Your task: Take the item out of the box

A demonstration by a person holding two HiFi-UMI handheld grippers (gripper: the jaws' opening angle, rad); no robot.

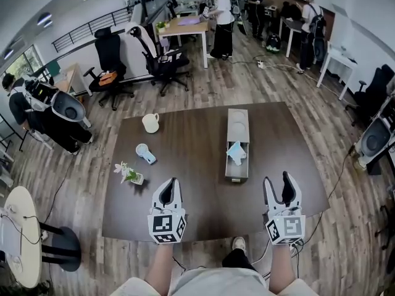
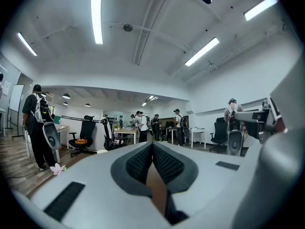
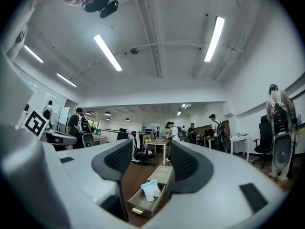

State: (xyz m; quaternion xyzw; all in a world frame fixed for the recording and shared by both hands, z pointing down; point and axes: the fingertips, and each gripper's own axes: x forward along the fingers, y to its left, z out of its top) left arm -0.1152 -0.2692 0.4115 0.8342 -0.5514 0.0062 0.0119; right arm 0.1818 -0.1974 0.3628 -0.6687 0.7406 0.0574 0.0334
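Observation:
A long grey box (image 1: 238,128) lies on the dark table (image 1: 197,202), its open tray end nearest me. In the tray rests a crumpled light-blue and white item (image 1: 236,153). My right gripper (image 1: 278,179) hovers near the table's front edge, right of the box, open and empty. Between its jaws, the right gripper view shows the box (image 3: 163,175) and the item (image 3: 151,190). My left gripper (image 1: 171,182) hangs left of the box at the front edge. Its pads (image 2: 143,162) meet at the tips, so it is shut and holds nothing.
A cream mug (image 1: 150,123), a small blue-and-white object (image 1: 145,153) and a little potted flower (image 1: 128,174) sit on the table's left half. Office chairs (image 1: 162,60), desks and several people stand beyond the far edge. A round white side table (image 1: 21,236) is at my left.

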